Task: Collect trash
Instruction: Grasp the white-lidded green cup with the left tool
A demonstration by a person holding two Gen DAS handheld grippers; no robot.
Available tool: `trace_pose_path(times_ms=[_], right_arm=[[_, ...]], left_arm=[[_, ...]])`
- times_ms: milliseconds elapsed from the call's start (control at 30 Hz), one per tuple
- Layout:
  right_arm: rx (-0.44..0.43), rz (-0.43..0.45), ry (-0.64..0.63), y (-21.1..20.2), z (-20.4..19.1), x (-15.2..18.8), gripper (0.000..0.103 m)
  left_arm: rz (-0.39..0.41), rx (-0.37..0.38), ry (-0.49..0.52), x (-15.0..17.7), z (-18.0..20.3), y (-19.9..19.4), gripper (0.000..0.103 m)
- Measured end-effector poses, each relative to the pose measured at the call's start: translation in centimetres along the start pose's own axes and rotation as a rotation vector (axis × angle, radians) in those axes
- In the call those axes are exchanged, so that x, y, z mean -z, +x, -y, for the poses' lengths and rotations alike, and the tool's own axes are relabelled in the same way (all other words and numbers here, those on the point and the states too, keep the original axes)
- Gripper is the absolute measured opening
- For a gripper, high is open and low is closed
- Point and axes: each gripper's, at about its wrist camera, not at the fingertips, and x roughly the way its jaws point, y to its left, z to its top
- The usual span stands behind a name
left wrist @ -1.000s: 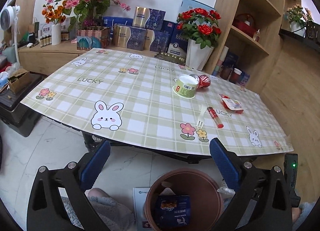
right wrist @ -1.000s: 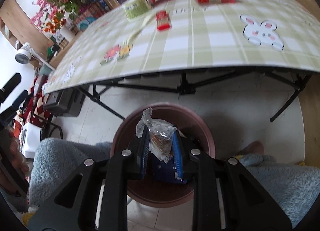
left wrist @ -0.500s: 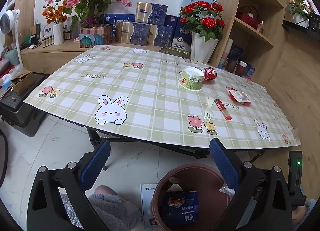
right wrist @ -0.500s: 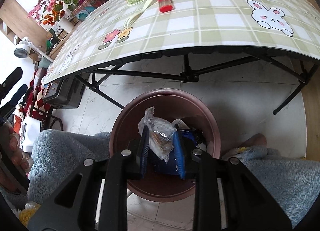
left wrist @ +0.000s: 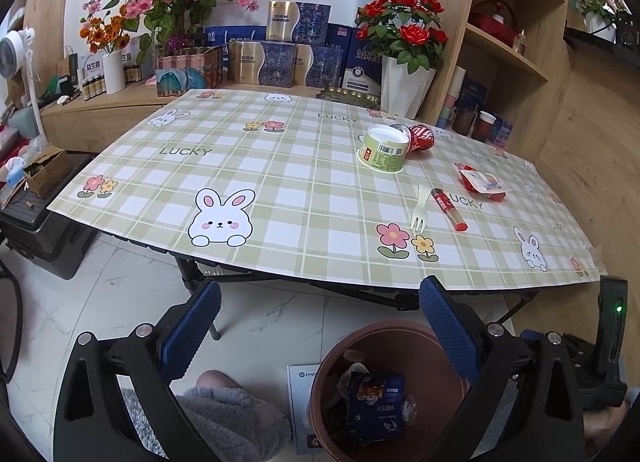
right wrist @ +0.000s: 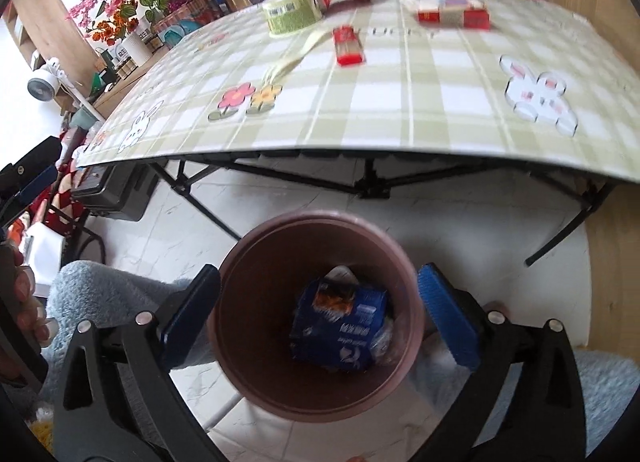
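A brown trash bin [right wrist: 316, 402] stands on the floor before the table, holding a blue snack bag [right wrist: 340, 330] and a clear wrapper [right wrist: 384, 336]; it also shows in the left wrist view [left wrist: 320, 390]. My right gripper [right wrist: 318, 310] is open and empty right above the bin. My left gripper [left wrist: 320, 326] is open and empty, low in front of the table. On the checked tablecloth [left wrist: 280, 190] lie a green cup [left wrist: 382, 152], a red can [left wrist: 418, 137], a red packet [left wrist: 482, 184], a red tube [left wrist: 448, 209] and a plastic fork [left wrist: 419, 212].
A white vase of red roses [left wrist: 404, 78] and several boxes [left wrist: 280, 50] stand at the table's far edge. Wooden shelves [left wrist: 508, 46] rise at the right. A black case [left wrist: 44, 222] sits on the floor at the left. A leaflet [left wrist: 302, 402] lies beside the bin.
My right gripper has opened and the clear wrapper has dropped into the bin. The left gripper has drawn back a little and stays open.
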Motion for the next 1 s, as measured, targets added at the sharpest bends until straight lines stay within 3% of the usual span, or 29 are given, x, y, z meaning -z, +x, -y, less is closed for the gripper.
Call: trace_pose_path(times_ms=[267, 500, 1000], right_arm=[[0.083, 0.062, 0.007, -1.0, 1.3, -2.5, 0.097], [0.077, 0.136, 0.020, -3.1, 2.7, -4.9, 0.097], [0.092, 0.158, 0.094, -3.3, 6.7, -8.1, 0.097]], left_arm=[[0.040, 0.015, 0.046, -1.4, 0.9, 0.5, 0.097], [0.055, 0.060, 0.069, -3.2, 1.9, 1.5, 0.097], [0.070, 0.148, 0.133, -6.6, 4.2, 4.5, 0.097]])
